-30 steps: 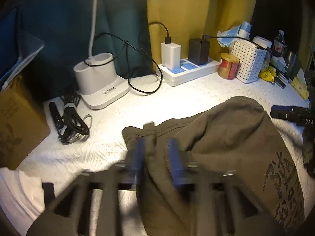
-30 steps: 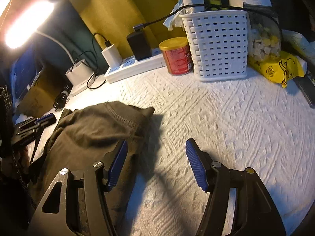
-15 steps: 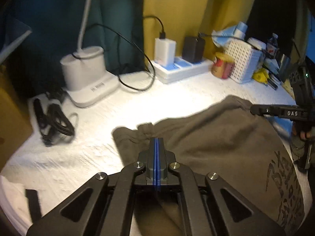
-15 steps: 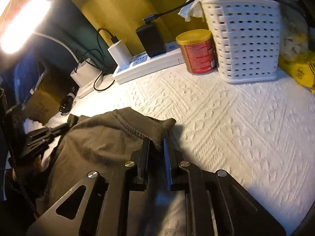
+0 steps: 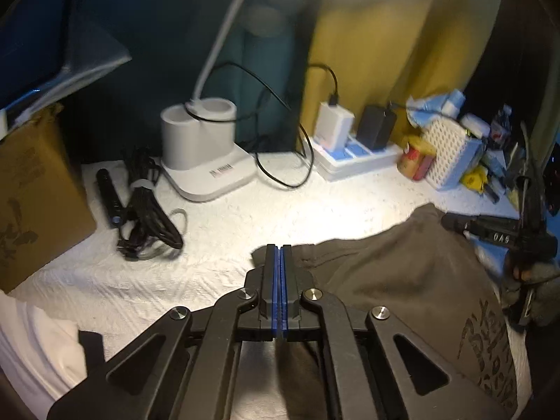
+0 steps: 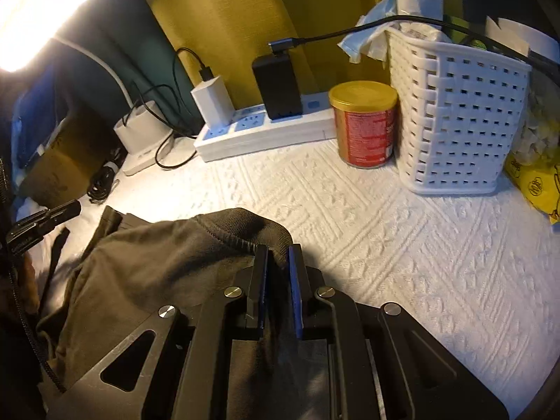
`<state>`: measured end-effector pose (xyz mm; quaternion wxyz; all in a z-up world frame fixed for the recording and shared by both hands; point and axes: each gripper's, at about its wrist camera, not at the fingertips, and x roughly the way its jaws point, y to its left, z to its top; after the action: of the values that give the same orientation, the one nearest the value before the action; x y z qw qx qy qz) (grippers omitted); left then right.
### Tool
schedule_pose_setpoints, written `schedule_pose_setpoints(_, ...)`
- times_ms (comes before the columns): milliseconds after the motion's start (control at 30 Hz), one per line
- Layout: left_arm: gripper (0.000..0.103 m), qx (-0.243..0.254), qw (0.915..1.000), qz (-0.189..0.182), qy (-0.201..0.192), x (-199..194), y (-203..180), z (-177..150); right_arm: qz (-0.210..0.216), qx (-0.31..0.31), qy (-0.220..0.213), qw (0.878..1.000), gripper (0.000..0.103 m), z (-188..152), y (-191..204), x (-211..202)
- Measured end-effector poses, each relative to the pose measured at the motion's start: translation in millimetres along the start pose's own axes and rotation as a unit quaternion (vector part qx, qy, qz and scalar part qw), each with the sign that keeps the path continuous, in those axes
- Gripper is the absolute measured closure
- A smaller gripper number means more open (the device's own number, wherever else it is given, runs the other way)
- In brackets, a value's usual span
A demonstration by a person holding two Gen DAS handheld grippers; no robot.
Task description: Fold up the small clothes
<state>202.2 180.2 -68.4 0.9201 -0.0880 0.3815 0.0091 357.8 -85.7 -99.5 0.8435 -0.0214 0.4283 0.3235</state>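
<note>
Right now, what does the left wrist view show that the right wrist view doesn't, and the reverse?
Left wrist only: the printed lettering on the olive garment, a cardboard box, and the left tool shut on a garment corner. Right wrist only: a yellow snack bag, and the right tool clamping the ribbed edge. Both: garment, power strip, red can, white basket.

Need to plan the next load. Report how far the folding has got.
Done: no fold visible; the olive shirt lies rumpled on the white cloth. In hand: the left gripper and right gripper have each just closed on a corner of it. Left: every fold.
</note>
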Motion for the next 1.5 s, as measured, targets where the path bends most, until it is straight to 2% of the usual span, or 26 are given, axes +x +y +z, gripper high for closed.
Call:
schedule_pose_setpoints(200, 0.103, 0.048, 0.9979, -0.001, 0.045, 26, -24, -3, -0.023, -0.011, -0.007, 1.0, 0.09, -6, 1, -8)
schedule_pose_setpoints(267, 0.103, 0.067, 0.9959, 0.025, 0.056, 35, -30, -4, -0.025, -0.012, -0.01, 1.0, 0.09, -7, 0, -11)
schedule_pose_setpoints(333, 0.103, 0.072, 0.9945, 0.042, 0.064, 42, -31, -3, -0.025, -0.012, -0.012, 1.0, 0.09, -8, -1, -13)
schedule_pose_setpoints(533, 0.099, 0.072, 0.9939, 0.049, 0.068, 44, -33, -2, -0.024, -0.008, -0.013, 1.0, 0.09, -13, -6, -18)
schedule_pose_setpoints(567, 0.095, 0.07, 0.9939, 0.051, 0.067, 44, -33, -1, -0.023, -0.007, -0.013, 1.0, 0.09, -13, -6, -17)
schedule_pose_setpoints(600, 0.075, 0.068, 0.9941, 0.052, 0.066, 44, -33, -1, -0.022, -0.005, -0.013, 1.0, 0.09, -14, -7, -17)
schedule_pose_setpoints(633, 0.047, 0.064, 0.9948, 0.048, 0.064, 43, -33, 0, -0.021, -0.005, -0.012, 1.0, 0.09, -14, -8, -16)
schedule_pose_setpoints(667, 0.038, 0.056, 0.9958, 0.042, 0.059, 42, -33, 1, -0.022, -0.004, -0.012, 1.0, 0.09, -15, -8, -17)
schedule_pose_setpoints(700, 0.036, 0.05, 0.9966, 0.038, 0.053, 40, -33, 2, -0.022, -0.003, -0.011, 1.0, 0.09, -16, -8, -16)
schedule_pose_setpoints(867, 0.037, 0.059, 0.996, 0.044, 0.051, 45, -38, 3, -0.016, 0.002, -0.012, 1.0, 0.09, -17, -10, -16)
schedule_pose_setpoints(900, 0.042, 0.06, 0.9962, 0.043, 0.047, 44, -38, 3, -0.015, 0.002, -0.013, 1.0, 0.09, -17, -10, -16)
schedule_pose_setpoints(933, 0.066, 0.065, 0.996, 0.042, 0.045, 44, -39, 3, -0.014, 0.002, -0.014, 1.0, 0.09, -17, -10, -16)
schedule_pose_setpoints(1000, 0.094, 0.08, 0.9939, 0.048, 0.06, 50, -39, 1, -0.012, 0.005, -0.016, 1.0, 0.09, -17, -12, -17)
schedule_pose_setpoints(1067, 0.099, 0.081, 0.9942, 0.047, 0.053, 49, -37, 0, -0.011, 0.004, -0.018, 1.0, 0.09, -17, -11, -18)
schedule_pose_setpoints(1233, 0.099, 0.069, 0.9957, 0.054, 0.03, 32, -24, 7, -0.016, -0.005, -0.022, 1.0, 0.09, -15, -5, -16)
schedule_pose_setpoints(1367, 0.097, 0.058, 0.9962, 0.048, 0.043, 36, -16, 7, -0.028, -0.016, -0.02, 0.999, 0.089, -12, 2, -11)
schedule_pose_setpoints(1400, 0.092, 0.05, 0.9965, 0.05, 0.046, 37, -14, 7, -0.035, -0.021, -0.018, 0.999, 0.089, -13, 3, -9)
schedule_pose_setpoints(1433, 0.092, 0.043, 0.9967, 0.051, 0.046, 35, -13, 7, -0.039, -0.025, -0.016, 0.999, 0.085, -14, 5, -8)
schedule_pose_setpoints(1500, 0.091, 0.035, 0.997, 0.052, 0.046, 29, -12, 8, -0.052, -0.028, -0.019, 0.998, 0.068, -15, 6, -9)
